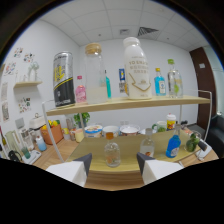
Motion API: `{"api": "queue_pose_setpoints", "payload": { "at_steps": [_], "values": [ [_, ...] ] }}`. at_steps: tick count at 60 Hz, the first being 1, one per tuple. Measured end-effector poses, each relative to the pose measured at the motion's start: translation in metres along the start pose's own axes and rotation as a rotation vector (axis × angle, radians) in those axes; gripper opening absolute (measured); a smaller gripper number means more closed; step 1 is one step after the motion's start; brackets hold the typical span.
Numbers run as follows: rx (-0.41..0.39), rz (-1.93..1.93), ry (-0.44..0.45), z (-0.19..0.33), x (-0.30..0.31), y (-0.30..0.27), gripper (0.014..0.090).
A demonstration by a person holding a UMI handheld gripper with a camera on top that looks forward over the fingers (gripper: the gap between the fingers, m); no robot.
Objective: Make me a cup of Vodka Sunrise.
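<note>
On the upper shelf [165, 101], from the left, stand a dark can [63, 80], a small pink bottle [81, 93], a tall clear jar with a cork lid [95, 72] and a large white bottle [136, 67], then a blue bottle [160, 83] and a clear bottle with a green cap [174, 79] further right. Below, on the wooden counter [95, 145], a small clear bottle with an orange-brown cap [112, 151] stands just ahead of the gripper [114, 167], in line with the gap between its two fingers, which are spread wide and hold nothing. To the right of it is a second small clear bottle [147, 145], then a blue squat bottle [173, 146], with tubs and jars ranged behind. No labels are readable, so which bottle holds the vodka cannot be told, and no cup to pour into can be picked out with certainty. The task seems to be at its opening step, approaching the first ingredient. The next move would likely call for easing forward until the capped bottle sits between the fingers, then closing on its body below the shoulder, squarely enough that it does not tip.
</note>
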Motion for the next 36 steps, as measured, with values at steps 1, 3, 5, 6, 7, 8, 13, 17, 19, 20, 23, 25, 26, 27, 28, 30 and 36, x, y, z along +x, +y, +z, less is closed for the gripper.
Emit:
{"api": "queue_pose_setpoints", "payload": {
  "at_steps": [1,3,5,6,7,8,13,17,19,20,23,25,26,27,28,30,36],
  "values": [
    [0.002,-0.004,0.000,0.006,-0.002,-0.001,0.0830],
    [-0.003,-0.011,-0.001,0.017,-0.006,-0.001,0.0816],
    [-0.014,-0.019,-0.003,0.028,-0.009,0.000,0.0801],
    [-0.018,-0.024,-0.003,0.034,-0.010,0.000,0.0795],
    [-0.024,-0.029,-0.002,0.039,-0.011,0.002,0.0779],
    [-0.032,-0.034,0.003,0.044,-0.011,0.004,0.0765],
    [-0.075,-0.054,0.035,0.062,-0.007,0.016,0.0671],
    [-0.121,-0.058,0.073,0.075,-0.001,0.027,0.0571],
    [-0.125,-0.057,0.086,0.078,0.001,0.028,0.0524],
    [-0.124,-0.056,0.090,0.078,0.002,0.029,0.0504],
    [-0.122,-0.057,0.094,0.080,0.003,0.031,0.0433],
    [-0.117,-0.063,0.094,0.080,0.002,0.030,0.0371],
    [-0.112,-0.067,0.097,0.081,0.003,0.030,0.0371],
    [-0.109,-0.071,0.100,0.080,0.003,0.029,0.0371],
    [-0.109,-0.075,0.102,0.080,0.004,0.030,0.0368],
    [-0.107,-0.082,0.102,0.080,0.003,0.029,0.0367],
    [-0.107,-0.095,0.094,0.078,0.001,0.029,0.0360]
  ]
}}
